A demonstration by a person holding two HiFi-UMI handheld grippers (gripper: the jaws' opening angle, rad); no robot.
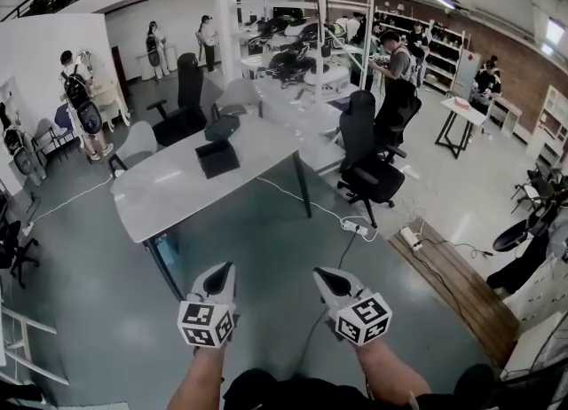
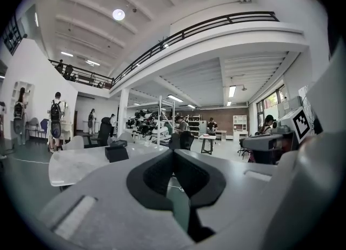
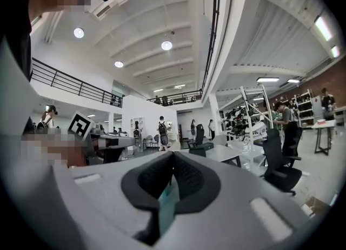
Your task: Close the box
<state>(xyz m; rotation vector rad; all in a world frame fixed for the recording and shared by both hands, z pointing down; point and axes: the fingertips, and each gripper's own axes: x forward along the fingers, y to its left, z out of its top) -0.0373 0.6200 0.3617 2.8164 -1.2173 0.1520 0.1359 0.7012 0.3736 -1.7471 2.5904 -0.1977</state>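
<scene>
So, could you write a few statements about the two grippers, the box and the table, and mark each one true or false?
1. The left gripper has its jaws together with nothing between them. True.
2. The right gripper holds the black box. False: its jaws are together on nothing, and the box is far from it.
3. The black box sits on the white table. True.
4. Both grippers touch the white table. False: they are over the floor, apart from the table.
</scene>
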